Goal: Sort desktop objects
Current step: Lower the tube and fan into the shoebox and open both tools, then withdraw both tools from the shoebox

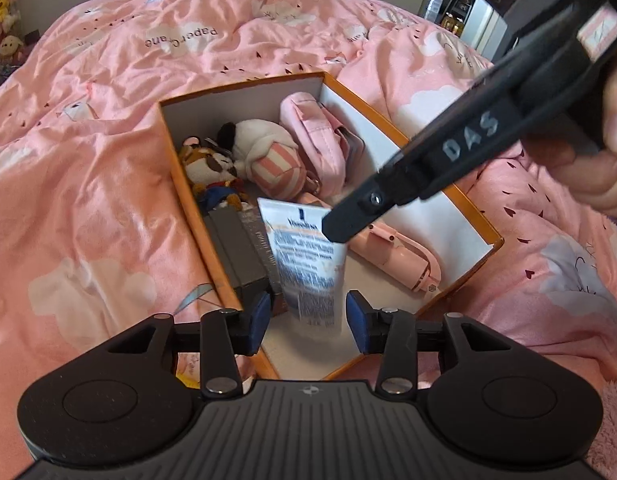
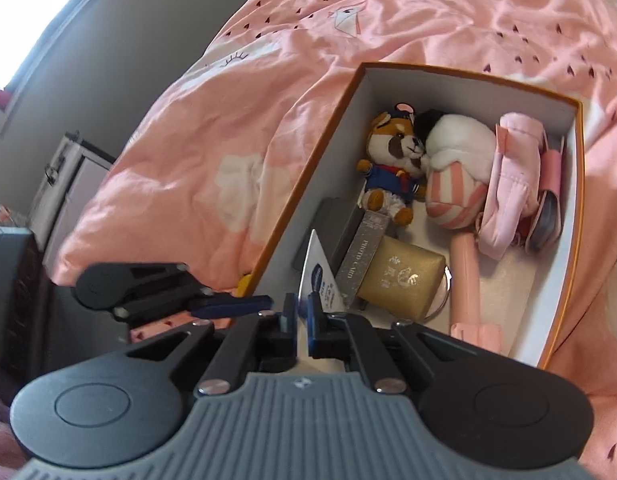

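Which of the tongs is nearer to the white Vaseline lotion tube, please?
Right. The right tongs are clamped on the white Vaseline lotion tube's crimped end; the left tongs hang open around its lower end, not visibly touching.

Pink quilt (image 1: 88, 184) under everything; plush toys (image 1: 0, 4) far left.

Pink duvet (image 1: 108, 160), grey wall (image 2: 120, 52), perhaps window (image 2: 12, 20).

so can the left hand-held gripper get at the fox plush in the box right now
Probably not directly. The left hand-held gripper is open at the box's near end, with the lotion tube standing between its fingers and the fox plush further back beyond the grey case.
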